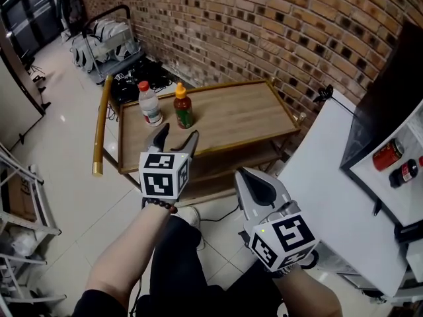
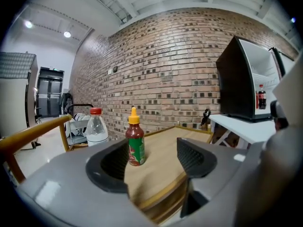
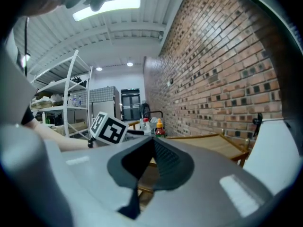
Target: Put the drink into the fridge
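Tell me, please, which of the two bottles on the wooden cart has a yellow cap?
The dark red sauce bottle with the green label, standing right of the clear plastic water bottle in the head view; the water bottle's cap is red.

brick wall (image 1: 264, 32) | wooden cart (image 1: 231, 114) | trolley (image 1: 119, 68), perhaps holding bags (image 1: 109, 35)

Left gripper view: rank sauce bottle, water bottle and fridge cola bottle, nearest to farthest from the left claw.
1. Yellow-capped red sauce bottle, dead ahead.
2. Red-capped clear plastic water bottle, left, slightly farther back.
3. Dark cola bottle, far right, inside the black fridge.
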Demonstrator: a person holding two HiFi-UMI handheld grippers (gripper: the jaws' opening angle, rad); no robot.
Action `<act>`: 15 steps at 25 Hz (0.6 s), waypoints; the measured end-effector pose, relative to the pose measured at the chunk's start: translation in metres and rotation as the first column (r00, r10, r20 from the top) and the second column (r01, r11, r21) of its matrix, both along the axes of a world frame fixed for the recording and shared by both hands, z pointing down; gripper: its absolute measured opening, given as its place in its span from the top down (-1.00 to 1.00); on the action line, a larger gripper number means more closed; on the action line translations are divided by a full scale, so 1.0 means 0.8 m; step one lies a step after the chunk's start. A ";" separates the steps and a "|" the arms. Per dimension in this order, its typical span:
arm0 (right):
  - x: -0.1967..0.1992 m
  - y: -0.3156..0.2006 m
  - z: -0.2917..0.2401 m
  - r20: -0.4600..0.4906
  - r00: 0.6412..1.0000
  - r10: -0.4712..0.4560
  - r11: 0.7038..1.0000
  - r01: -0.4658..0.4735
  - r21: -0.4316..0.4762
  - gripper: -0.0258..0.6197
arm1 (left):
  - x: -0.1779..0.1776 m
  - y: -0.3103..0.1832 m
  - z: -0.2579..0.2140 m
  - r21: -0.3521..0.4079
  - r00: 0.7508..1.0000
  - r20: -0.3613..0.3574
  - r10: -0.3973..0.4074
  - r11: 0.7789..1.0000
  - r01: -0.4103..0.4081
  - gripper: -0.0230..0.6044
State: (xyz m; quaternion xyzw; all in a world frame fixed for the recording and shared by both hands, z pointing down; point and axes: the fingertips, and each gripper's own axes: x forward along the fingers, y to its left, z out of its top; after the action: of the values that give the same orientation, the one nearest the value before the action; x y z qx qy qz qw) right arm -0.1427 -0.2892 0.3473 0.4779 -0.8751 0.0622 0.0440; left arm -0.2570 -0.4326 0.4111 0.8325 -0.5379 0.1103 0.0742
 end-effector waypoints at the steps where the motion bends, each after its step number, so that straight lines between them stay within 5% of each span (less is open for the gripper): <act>1: -0.002 -0.004 -0.001 0.001 1.000 -0.001 1.000 0.001 0.001 0.92 | -0.001 -0.005 0.001 -0.005 1.000 0.004 0.000 1.000 0.001 -0.02; 15: 0.001 -0.078 -0.001 -0.001 1.000 0.019 1.000 -0.019 0.001 0.92 | -0.004 -0.101 0.034 -0.065 1.000 0.030 -0.008 0.998 0.010 -0.06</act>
State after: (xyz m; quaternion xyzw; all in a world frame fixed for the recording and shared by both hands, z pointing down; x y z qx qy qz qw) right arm -0.1422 -0.3514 0.3467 0.4861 -0.8706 0.0618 0.0437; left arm -0.2601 -0.5136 0.4386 0.8253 -0.5390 0.1399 0.0938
